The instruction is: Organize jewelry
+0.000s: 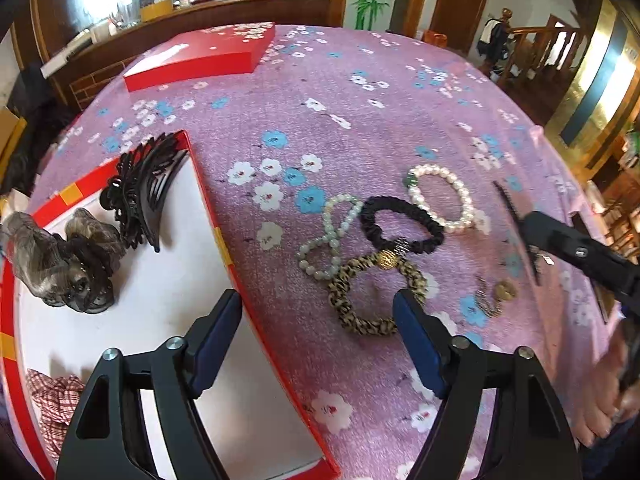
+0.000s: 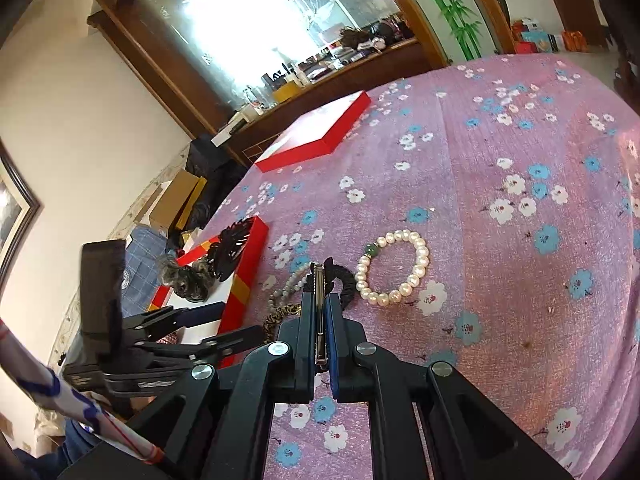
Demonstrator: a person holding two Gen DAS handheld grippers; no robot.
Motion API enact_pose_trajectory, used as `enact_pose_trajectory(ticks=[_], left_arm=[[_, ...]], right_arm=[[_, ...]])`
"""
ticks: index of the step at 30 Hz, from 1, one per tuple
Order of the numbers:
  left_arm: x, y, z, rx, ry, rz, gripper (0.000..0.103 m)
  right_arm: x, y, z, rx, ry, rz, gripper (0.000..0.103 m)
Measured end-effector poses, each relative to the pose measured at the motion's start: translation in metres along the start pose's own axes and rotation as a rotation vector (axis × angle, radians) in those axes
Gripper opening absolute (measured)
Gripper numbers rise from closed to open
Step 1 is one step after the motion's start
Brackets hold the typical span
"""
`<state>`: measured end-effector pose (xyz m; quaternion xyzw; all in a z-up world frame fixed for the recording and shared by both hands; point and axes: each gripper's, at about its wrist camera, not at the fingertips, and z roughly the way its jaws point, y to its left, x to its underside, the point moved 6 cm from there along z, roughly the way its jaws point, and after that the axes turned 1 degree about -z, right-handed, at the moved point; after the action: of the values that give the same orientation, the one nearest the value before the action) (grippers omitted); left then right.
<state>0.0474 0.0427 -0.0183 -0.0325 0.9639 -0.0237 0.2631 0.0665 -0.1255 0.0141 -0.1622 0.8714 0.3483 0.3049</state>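
Jewelry lies in two groups, and we judge the sorting under way but well short of done. Inside the red-rimmed box [image 1: 208, 200] already sit a black claw clip [image 1: 144, 188], a grey hair piece [image 1: 60, 260] and a checked scrunchie [image 1: 56, 400]. Still out on the flowered cloth of the bench [image 1: 360, 80], just beside the box, we see a pale bead bracelet [image 1: 328, 236], a black scrunchie [image 1: 400, 220], a leopard scrunchie [image 1: 372, 296] touching it, a pearl bracelet [image 1: 440, 196] and a small gold piece [image 1: 496, 292], blurred.

Our right gripper [image 2: 320, 308] has its fingers closed on a thin metal hair clip [image 2: 319, 312], held above the loose pile; it is not yet in the box. Our left gripper [image 1: 318, 320] hovers over the box edge and the leopard scrunchie, fingers spread wide and holding nothing.

A red lid [image 1: 200, 56] rests well apart at the far side.
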Motion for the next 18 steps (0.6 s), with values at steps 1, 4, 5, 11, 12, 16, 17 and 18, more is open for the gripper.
enact_pose_trajectory(ticks=[1,4,5,11,12,16,17,18], left_arm=[[-0.001,-0.001,0.001,-0.030,-0.009,0.013,0.067],[-0.002,0.002,0.000,-0.070,-0.018,0.021,0.059],[-0.002,0.002,-0.001,-0.069,-0.020,0.019,0.058],[-0.010,0.002,-0.022,-0.064,-0.076,0.022,0.056],[-0.010,-0.001,-0.022,-0.018,-0.058,0.023,0.056],[-0.007,-0.009,-0.013,0.053,0.006,0.020,0.053],[-0.006,-0.010,-0.010,0.048,0.017,0.021,0.052],[-0.007,-0.010,-0.006,0.051,0.032,0.019,0.047]], right_arm=[[0.001,0.002,-0.002,-0.001,-0.003,-0.001,0.005],[0.002,0.001,-0.004,-0.006,-0.007,0.012,0.006],[0.003,0.000,-0.004,-0.007,-0.007,0.016,0.006],[0.003,-0.003,-0.006,-0.004,-0.007,0.029,0.006],[0.002,-0.003,-0.005,-0.003,-0.007,0.031,0.006],[0.002,-0.005,-0.005,-0.002,-0.002,0.040,0.006],[0.002,-0.005,-0.005,-0.003,-0.002,0.040,0.006],[0.001,-0.005,-0.005,-0.003,-0.003,0.040,0.006]])
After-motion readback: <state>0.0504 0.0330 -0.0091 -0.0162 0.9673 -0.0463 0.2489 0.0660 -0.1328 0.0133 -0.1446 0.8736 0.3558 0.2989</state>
